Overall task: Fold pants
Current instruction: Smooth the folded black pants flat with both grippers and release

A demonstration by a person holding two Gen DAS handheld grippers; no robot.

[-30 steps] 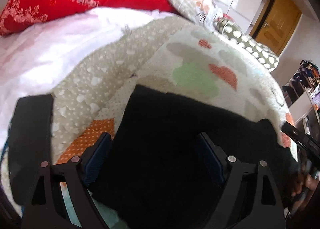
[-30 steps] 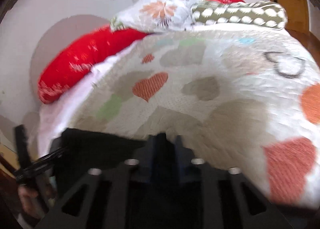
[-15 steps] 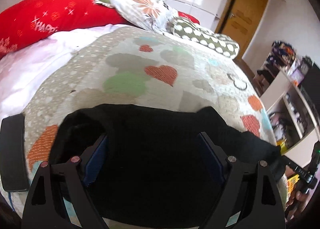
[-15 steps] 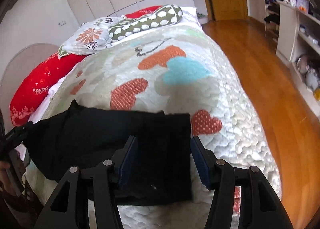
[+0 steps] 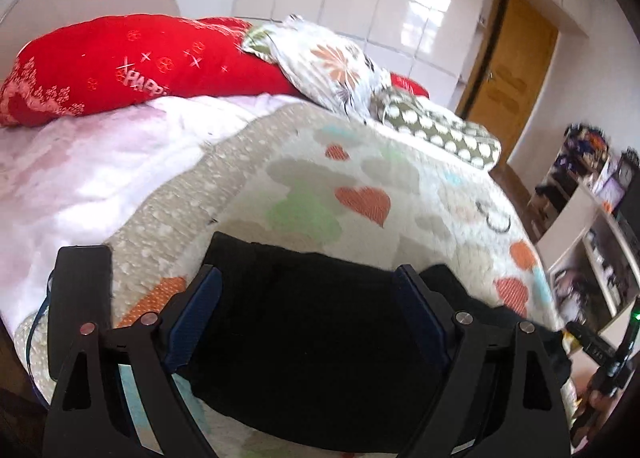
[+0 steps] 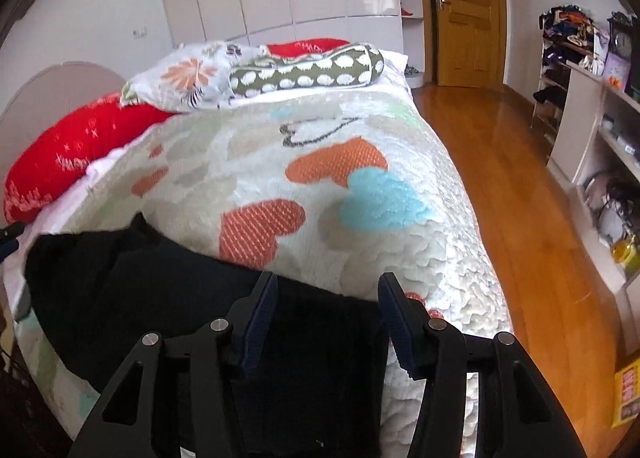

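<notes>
pants [image 5: 320,338]: black, folded flat on heart quilt [image 6: 360,137], under both tools
L gripper [image 5: 308,298]: jaws wide, hovers over pants, nothing gripped
R gripper [image 6: 326,302]: jaws half apart, just opened wider, over pants' right end, nothing gripped

Both wrist cameras look down past their tongs, close over the folded black pants [image 5: 320,342] [image 6: 160,298], toward the red pillow [image 5: 132,65] [image 6: 68,153] beyond.
</notes>
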